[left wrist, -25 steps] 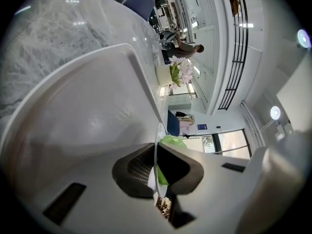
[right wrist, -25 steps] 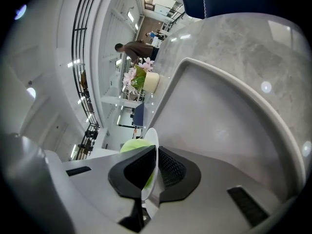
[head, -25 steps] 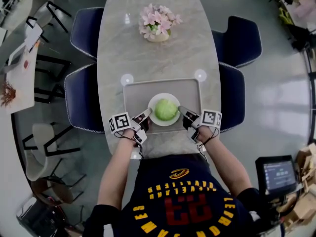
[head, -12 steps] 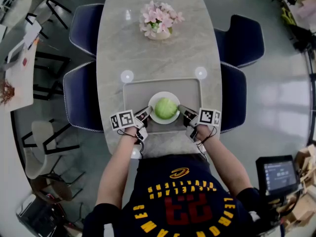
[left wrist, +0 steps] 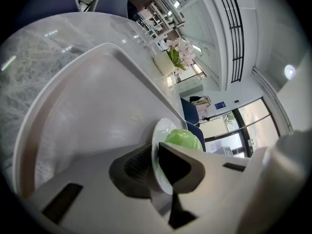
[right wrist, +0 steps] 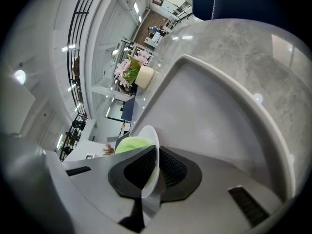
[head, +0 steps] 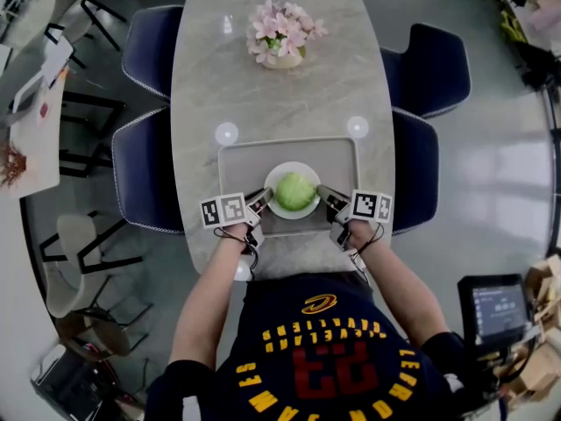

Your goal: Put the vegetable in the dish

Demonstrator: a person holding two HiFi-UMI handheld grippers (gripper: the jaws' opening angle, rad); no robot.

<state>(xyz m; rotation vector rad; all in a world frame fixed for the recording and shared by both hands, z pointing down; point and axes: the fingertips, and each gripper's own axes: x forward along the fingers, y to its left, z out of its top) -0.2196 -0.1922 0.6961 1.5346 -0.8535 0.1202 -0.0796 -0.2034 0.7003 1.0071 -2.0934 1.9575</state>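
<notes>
A green cabbage (head: pixel 295 190) lies in a white dish (head: pixel 293 167) on a grey tray (head: pixel 241 160) near the table's front edge. My left gripper (head: pixel 262 201) is shut on the dish's left rim and my right gripper (head: pixel 324 195) on its right rim. In the left gripper view the dish (left wrist: pixel 161 135) runs edge-on between the dark pads (left wrist: pixel 139 167) of the left gripper (left wrist: pixel 156 167), with the cabbage (left wrist: pixel 184 139) beyond. In the right gripper view the right gripper (right wrist: pixel 155 172) pinches the dish rim (right wrist: pixel 152 145), and the cabbage (right wrist: pixel 127 144) sits behind it.
A vase of pink flowers (head: pixel 282 35) stands at the far end of the marble table (head: pixel 307 95). Dark blue chairs (head: pixel 147 53) line both long sides. The tray's raised edge (right wrist: pixel 219 82) curves around the dish.
The dish and both grippers have shifted slightly toward the far side of the tray. The left gripper's marker cube has turned a little.
</notes>
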